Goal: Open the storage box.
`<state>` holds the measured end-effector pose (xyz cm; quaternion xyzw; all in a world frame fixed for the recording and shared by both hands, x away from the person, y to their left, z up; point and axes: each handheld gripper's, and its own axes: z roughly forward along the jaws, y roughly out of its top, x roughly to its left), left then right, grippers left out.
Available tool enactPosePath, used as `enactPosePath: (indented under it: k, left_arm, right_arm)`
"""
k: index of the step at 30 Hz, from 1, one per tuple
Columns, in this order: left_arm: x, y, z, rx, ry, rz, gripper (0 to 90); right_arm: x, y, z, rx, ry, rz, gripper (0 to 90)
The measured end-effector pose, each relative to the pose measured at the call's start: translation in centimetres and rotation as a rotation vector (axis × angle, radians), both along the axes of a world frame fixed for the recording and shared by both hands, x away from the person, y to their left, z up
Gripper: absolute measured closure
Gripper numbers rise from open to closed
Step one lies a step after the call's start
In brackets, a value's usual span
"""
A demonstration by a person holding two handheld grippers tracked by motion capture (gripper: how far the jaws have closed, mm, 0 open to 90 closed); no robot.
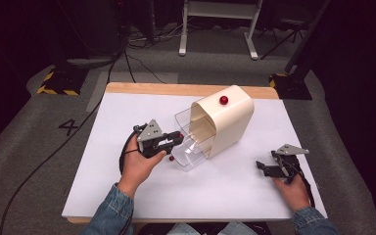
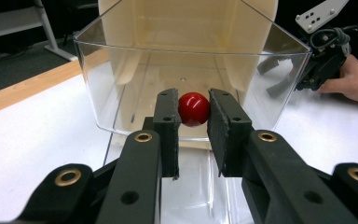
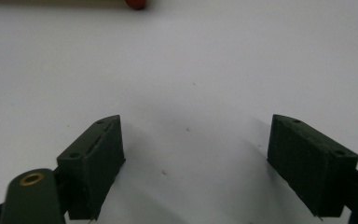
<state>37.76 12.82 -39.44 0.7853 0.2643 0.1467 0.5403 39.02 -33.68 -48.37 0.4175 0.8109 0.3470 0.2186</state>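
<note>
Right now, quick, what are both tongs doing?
Left tongs: closed on the red ball, by the clear drawer.
Right tongs: open, holding nothing, over the white table.

- Desk [image 1: 142,196]: white top, with a strip of bare wood along its far edge [image 1: 147,88].
- Floor [image 1: 24,147]: grey carpet, marked with a black numeral "4" [image 1: 69,127] left of the desk.
- Black-and-yellow hazard tape [image 1: 54,89] on a dark stand base, far left.
- White frame legs [image 1: 218,29] beyond the desk.
- Black cables [image 1: 142,44] lying loose on the floor.
</note>
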Motion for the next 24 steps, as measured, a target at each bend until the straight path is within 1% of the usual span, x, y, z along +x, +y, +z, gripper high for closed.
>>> enactPosePath:
  k: [1, 4, 5, 6, 9, 10, 11, 13, 14, 15, 16, 17, 18, 19, 21, 24]
  left_arm:
    - [-0.3, 0.3, 0.0, 0.000, 0.000, 0.004, 73.8]
    - [-0.6, 0.5, -0.1, -0.001, -0.003, 0.008, 73.8]
    - [-0.7, 0.8, -0.1, 0.009, -0.008, 0.011, 73.8]
    - [-0.9, 0.8, -0.2, 0.001, -0.001, 0.012, 73.8]
    - [-0.9, 0.9, -0.3, 0.005, 0.001, 0.013, 73.6]
    - [-0.9, 0.9, -0.4, 0.003, 0.010, 0.010, 73.6]
    - [-0.9, 0.9, -0.5, 0.005, 0.010, 0.011, 73.5]
    - [-0.8, 1.0, -0.5, -0.003, 0.009, 0.013, 72.9]
    - [-0.7, 1.0, -0.6, -0.017, 0.012, 0.016, 62.0]
    - [-0.7, 1.0, -0.6, -0.017, 0.012, 0.016, 56.4]
    - [-0.7, 1.1, -0.6, -0.005, 0.015, 0.020, 54.4]
    - [-0.7, 1.1, -0.6, -0.005, 0.015, 0.020, 53.0]
    - [-0.7, 1.2, -0.6, 0.006, 0.021, 0.020, 53.0]
    - [-0.7, 1.3, -0.7, 0.007, 0.015, 0.021, 50.8]
    - [-0.8, 1.7, -0.7, 0.010, 0.036, 0.016, 48.8]
    - [-0.9, 2.1, -0.6, 0.008, 0.035, 0.027, 47.1]
  right_arm:
    - [0.0, 0.0, 0.0, 0.000, 0.000, 0.000, 18.8]
    - [0.0, 0.0, 0.0, 0.002, 0.002, 0.001, 18.8]
    - [0.1, -0.1, 0.0, 0.005, 0.006, 0.001, 18.8]
    - [0.1, -0.1, 0.0, 0.006, 0.007, 0.002, 18.8]
    - [0.1, -0.1, 0.0, 0.008, 0.008, 0.002, 18.8]
    - [0.1, -0.1, 0.0, 0.008, 0.009, 0.001, 18.8]
    - [0.1, -0.1, 0.0, 0.009, 0.010, 0.002, 18.8]
    - [0.1, -0.1, 0.0, 0.011, 0.012, 0.002, 18.9]
    - [0.1, -0.1, 0.0, 0.011, 0.012, 0.002, 18.9]
    - [0.1, -0.1, 0.0, 0.011, 0.012, 0.002, 18.9]
    - [0.1, -0.1, 0.0, 0.010, 0.011, 0.002, 19.0]
    - [0.1, -0.1, 0.0, 0.010, 0.011, 0.002, 19.0]
    - [0.1, -0.1, 0.0, 0.010, 0.011, 0.002, 19.0]
    - [0.1, -0.1, 0.0, 0.010, 0.011, 0.002, 19.0]
    - [0.1, -0.1, 0.0, 0.010, 0.011, 0.002, 19.1]
    - [0.1, -0.1, 0.0, 0.010, 0.010, 0.003, 19.1]
